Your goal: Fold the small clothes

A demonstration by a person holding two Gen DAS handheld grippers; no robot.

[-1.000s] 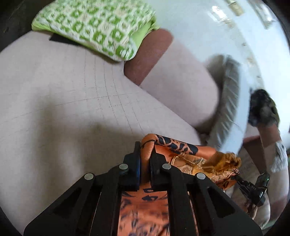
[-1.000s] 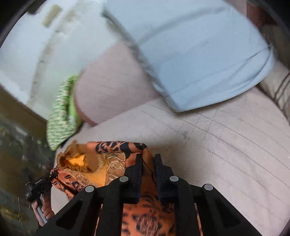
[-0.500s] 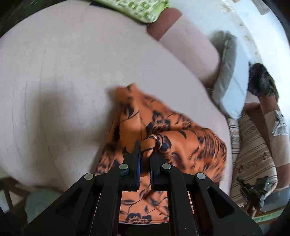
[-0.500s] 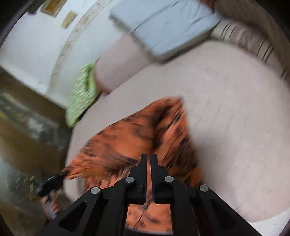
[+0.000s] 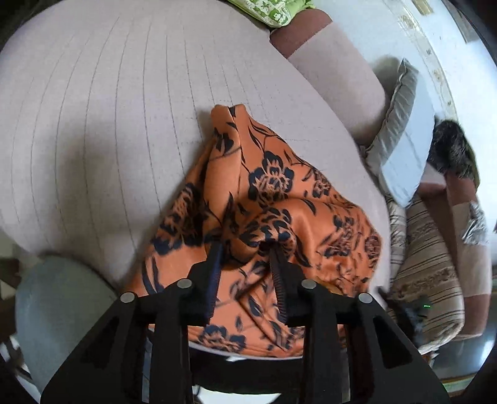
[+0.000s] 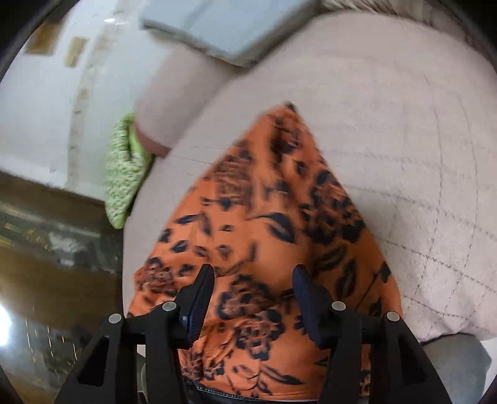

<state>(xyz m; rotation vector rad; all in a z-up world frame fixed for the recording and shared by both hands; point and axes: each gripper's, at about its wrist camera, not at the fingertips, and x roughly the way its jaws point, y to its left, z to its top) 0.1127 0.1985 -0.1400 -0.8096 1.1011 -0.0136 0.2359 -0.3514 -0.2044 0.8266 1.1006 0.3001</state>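
Observation:
An orange garment with dark blue flowers (image 5: 273, 192) lies rumpled on the pale pink sofa seat (image 5: 93, 124), one corner pointing toward the backrest. My left gripper (image 5: 245, 248) is open just above its near part, a raised fold of cloth between the jaws. The same garment (image 6: 264, 223) fills the middle of the right wrist view, blurred by motion. My right gripper (image 6: 253, 273) is open above its near edge and holds nothing.
A green patterned cushion (image 5: 273, 11) and a grey-blue cushion (image 5: 403, 136) lean at the sofa back. A striped cover (image 5: 428, 270) lies to the right. The sofa's front edge runs under the garment's near hem. A dark wooden cabinet (image 6: 46, 248) stands to the left.
Both grippers have opened and let go of the garment. The garment has dropped from being held up and now lies spread on the sofa seat.

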